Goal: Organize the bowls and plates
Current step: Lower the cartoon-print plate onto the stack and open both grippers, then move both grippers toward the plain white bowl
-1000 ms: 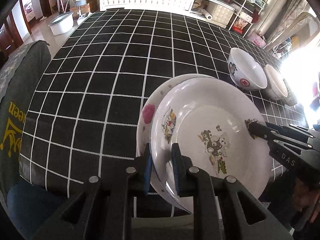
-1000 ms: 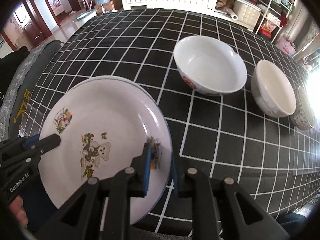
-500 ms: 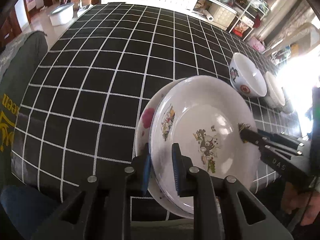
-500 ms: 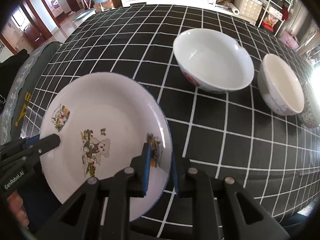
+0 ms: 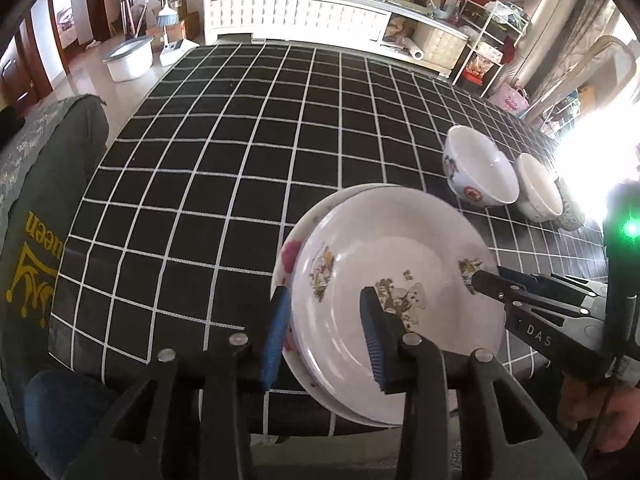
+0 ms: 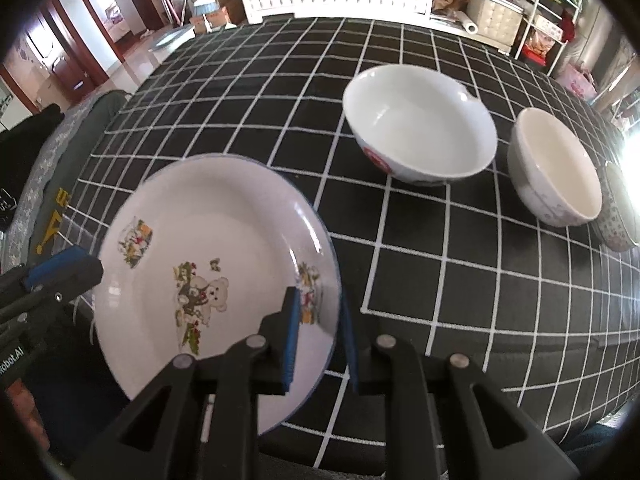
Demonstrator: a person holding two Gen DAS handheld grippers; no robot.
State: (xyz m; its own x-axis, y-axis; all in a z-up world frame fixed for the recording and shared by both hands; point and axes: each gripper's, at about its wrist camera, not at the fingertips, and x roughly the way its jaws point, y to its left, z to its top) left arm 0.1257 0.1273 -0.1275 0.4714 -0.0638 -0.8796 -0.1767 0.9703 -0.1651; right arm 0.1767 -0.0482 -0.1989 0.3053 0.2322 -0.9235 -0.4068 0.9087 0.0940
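Plate (image 6: 224, 248) rim pinched by right claw (image 6: 318, 326); left claw (image 5: 326, 336) just opened, straddling rim, both angled down

"DAS" in white on black plastic right gripper (image 5: 476, 280) body. Yellow "ueen" w/ crown logo on grey fabric chair cover (image 5: 36, 248). "obot.AI" on black left gripper (image 6: 64, 268) body.

light: bright daylight, blown-out glare at right edge of both frames | shadows: soft, cast left of the bowls (image 6: 420, 128) on the surface (image 5: 240, 152) | reflections: white sheen on the top plate (image 5: 400, 280) | distortion: strong fisheye, grid lines bowed, black vignette in corners | focus: centre sharp, near jaws slightly soft | extra: green lamp flare at right of left view
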